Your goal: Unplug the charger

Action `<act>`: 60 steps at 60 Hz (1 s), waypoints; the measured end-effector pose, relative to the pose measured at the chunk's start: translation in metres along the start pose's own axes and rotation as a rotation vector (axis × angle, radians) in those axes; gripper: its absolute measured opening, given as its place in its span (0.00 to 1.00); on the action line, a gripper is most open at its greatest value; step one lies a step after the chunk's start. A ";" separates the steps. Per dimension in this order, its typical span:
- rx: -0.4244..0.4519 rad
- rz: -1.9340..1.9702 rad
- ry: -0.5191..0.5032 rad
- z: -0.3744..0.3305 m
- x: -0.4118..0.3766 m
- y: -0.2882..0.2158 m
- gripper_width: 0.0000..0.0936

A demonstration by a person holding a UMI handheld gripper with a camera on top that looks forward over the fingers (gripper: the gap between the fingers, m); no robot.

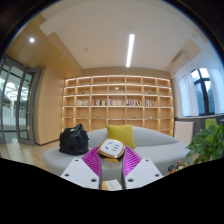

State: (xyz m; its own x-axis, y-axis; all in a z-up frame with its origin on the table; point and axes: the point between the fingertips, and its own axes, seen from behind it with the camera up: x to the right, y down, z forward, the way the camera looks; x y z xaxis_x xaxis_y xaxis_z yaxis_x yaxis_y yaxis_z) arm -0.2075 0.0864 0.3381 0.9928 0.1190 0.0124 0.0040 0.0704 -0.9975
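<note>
The gripper [112, 168] was clamped on the white charger [112, 149], both magenta pads [93, 162] pressing it, raised before a grey sofa [150, 148] with a yellow cushion [121, 134] at 12 o'clock.

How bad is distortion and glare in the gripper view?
Gripper view: strong fisheye, the bookshelf and ceiling bow outward; the ceiling light strip is blown out, and so are the windows; the gripper sits close and soft, its jaws around a white object.
</note>
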 end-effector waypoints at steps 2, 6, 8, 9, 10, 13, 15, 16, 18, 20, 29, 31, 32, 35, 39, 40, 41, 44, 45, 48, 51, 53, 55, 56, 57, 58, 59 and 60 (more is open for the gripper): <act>-0.038 -0.004 0.010 0.000 0.015 0.020 0.26; -0.161 -0.003 0.037 -0.006 0.050 0.083 0.26; -0.233 -0.001 0.052 -0.013 0.069 0.124 0.27; -0.271 0.001 0.062 -0.015 0.069 0.129 0.27; -0.304 0.004 0.070 -0.018 0.074 0.144 0.27; -0.399 0.006 0.087 -0.028 0.091 0.190 0.29; -0.450 0.014 0.090 -0.036 0.098 0.216 0.29; -0.472 0.022 0.091 -0.040 0.100 0.227 0.30; -0.508 0.041 0.095 -0.044 0.105 0.251 0.31; -0.543 0.058 0.094 -0.049 0.107 0.266 0.33; -0.629 0.084 0.074 -0.059 0.110 0.309 0.40; -0.640 0.088 0.071 -0.059 0.110 0.315 0.41; -0.644 0.090 0.071 -0.060 0.111 0.318 0.42; -0.644 0.096 0.072 -0.059 0.114 0.321 0.44; -0.659 0.102 0.087 -0.060 0.120 0.322 0.48; -0.662 0.105 0.093 -0.061 0.122 0.322 0.50; -0.666 0.106 0.102 -0.062 0.126 0.323 0.54; -0.675 0.101 0.123 -0.065 0.135 0.322 0.66; -0.678 0.097 0.131 -0.066 0.138 0.321 0.70; -0.683 0.080 0.151 -0.072 0.147 0.317 0.81; -0.681 0.053 0.170 -0.079 0.155 0.312 0.87; -0.679 0.034 0.179 -0.084 0.159 0.307 0.89; -0.677 0.016 0.184 -0.092 0.161 0.302 0.91; -0.676 0.007 0.185 -0.096 0.162 0.299 0.91; -0.674 0.000 0.181 -0.099 0.163 0.296 0.91; -0.670 -0.006 0.180 -0.104 0.163 0.292 0.91; -0.666 -0.011 0.178 -0.108 0.162 0.289 0.91; -0.661 -0.016 0.175 -0.113 0.161 0.285 0.91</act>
State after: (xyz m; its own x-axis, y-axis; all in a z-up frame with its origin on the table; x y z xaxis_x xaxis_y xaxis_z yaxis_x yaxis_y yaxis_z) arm -0.0328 0.0140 0.0484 0.9965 -0.0430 0.0713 0.0356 -0.5552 -0.8310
